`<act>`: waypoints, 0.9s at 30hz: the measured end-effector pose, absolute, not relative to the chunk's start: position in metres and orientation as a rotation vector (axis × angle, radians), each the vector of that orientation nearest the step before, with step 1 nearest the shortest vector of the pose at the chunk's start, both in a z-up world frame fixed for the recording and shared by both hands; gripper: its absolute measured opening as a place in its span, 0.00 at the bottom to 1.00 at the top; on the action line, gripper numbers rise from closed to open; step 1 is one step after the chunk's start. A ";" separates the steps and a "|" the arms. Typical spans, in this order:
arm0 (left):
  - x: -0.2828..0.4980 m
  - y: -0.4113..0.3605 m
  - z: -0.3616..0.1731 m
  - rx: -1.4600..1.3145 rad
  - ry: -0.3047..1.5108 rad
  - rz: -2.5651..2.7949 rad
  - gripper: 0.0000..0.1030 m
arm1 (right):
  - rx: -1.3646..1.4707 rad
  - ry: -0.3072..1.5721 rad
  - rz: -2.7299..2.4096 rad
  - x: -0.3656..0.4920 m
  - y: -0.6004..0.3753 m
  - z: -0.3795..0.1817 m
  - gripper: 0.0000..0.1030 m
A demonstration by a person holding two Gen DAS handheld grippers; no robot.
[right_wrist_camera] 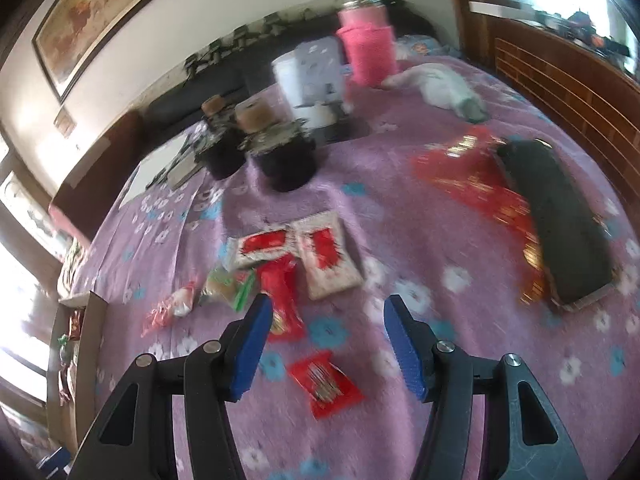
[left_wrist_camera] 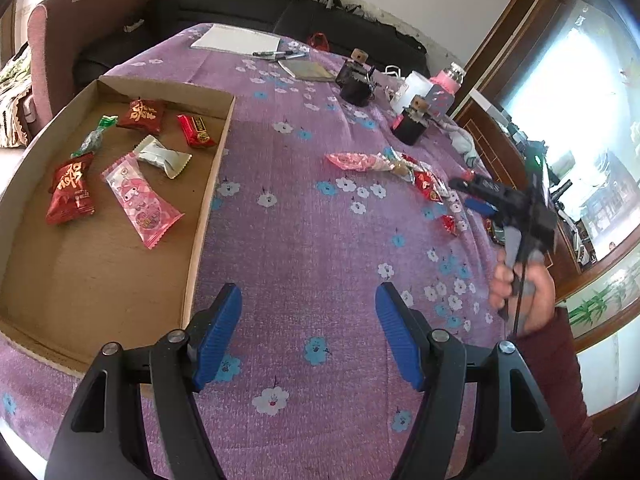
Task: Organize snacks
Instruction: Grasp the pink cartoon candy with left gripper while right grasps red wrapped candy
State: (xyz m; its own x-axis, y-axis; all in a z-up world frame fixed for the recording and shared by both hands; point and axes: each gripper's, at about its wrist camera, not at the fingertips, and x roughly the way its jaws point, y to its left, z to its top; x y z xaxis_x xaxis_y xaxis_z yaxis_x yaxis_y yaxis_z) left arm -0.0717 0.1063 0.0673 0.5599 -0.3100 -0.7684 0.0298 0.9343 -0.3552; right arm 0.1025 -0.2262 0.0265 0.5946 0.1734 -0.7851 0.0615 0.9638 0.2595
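Snacks lie in two groups on the purple cloth (left_wrist_camera: 304, 240): six wrapped pieces already sit in the cardboard tray (left_wrist_camera: 208, 184), and a loose pile (right_wrist_camera: 280, 268) waits well apart from it. The left gripper (left_wrist_camera: 308, 332) hovers beside the tray's near corner, jaws apart with nothing between them. The right gripper (right_wrist_camera: 326, 344) hangs over the pile, jaws likewise apart and empty; a small red packet (right_wrist_camera: 326, 384) lies just below them, and a long red packet (right_wrist_camera: 280, 300) runs under the left pad.

The likely next step is a pick from the pile. The risk is in the crowding: the red packets lie close together and the two white-and-red packets (right_wrist_camera: 304, 256) touch each other, so closing jaws could catch two wrappers or shove one aside. Slick foil may also slip out on the way to the tray. The right view is blurred, so a hasty descent could miss the thin packet and pinch the cloth instead.
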 end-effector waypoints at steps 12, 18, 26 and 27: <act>-0.023 0.086 0.096 -0.195 0.964 -0.223 0.67 | 0.194 0.979 0.095 0.129 -0.193 0.006 0.25; 0.036 0.056 0.085 -0.125 1.017 -0.255 0.67 | 0.248 0.998 0.111 0.112 -0.205 0.004 0.23; 0.117 -0.008 0.051 0.143 0.961 -0.304 0.67 | 0.359 1.007 0.180 0.094 -0.218 0.000 0.24; 0.124 -0.016 0.045 0.192 0.958 -0.304 0.67 | 0.359 1.003 0.184 0.094 -0.218 0.000 0.24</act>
